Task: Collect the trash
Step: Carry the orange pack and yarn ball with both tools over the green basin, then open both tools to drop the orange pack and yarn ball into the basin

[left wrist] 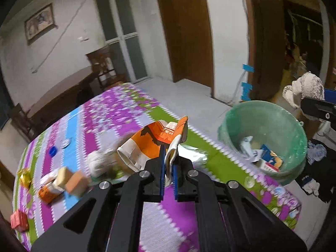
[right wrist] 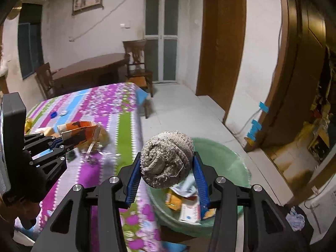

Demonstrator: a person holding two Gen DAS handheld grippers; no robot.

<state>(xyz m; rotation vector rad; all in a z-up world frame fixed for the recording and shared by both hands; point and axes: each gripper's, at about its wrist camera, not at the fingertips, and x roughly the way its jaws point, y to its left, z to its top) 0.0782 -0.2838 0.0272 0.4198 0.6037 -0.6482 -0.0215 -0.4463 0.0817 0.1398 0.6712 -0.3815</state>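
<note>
Two hand-held grippers over a desk (left wrist: 109,113) covered with a striped, flowered cloth in purple, green and blue. The left gripper (left wrist: 169,157) points forward and downward; its blue pads are drawn narrow on a crumpled orange-and-white paper carton (left wrist: 147,142), which stands clear above the cloth. In the right wrist view the same gripper (right wrist: 63,143) enters from the left edge, fingers reaching rightward, with the carton (right wrist: 79,132) at its tip.

The right gripper (right wrist: 168,168) likewise tilts forward and downward. Its pads stand partway apart and press on both sides of a rolled grey knitted cloth (right wrist: 167,161), possibly a glove or rag; the weave is too blurred to say which. The roll is held above the near rim of a pale green plastic basin (right wrist: 222,153). In the left wrist view the roll (left wrist: 302,90) appears at the right edge, above and beyond the basin (left wrist: 273,124).

The basin sits at the right-hand corner of the desk and contains collected trash: crumpled white paper (left wrist: 247,147), a blue packet (left wrist: 271,157) and a white-and-red box (right wrist: 190,211).

Items remaining on the cloth at left: an orange-and-cream packet (left wrist: 71,180), a small red box (left wrist: 19,220), a gold wrapper (left wrist: 25,175), a blue bottle cap (left wrist: 53,150) and a pale round lid (left wrist: 66,143). A dark wooden table (right wrist: 90,67) with chairs stands behind the desk.
</note>
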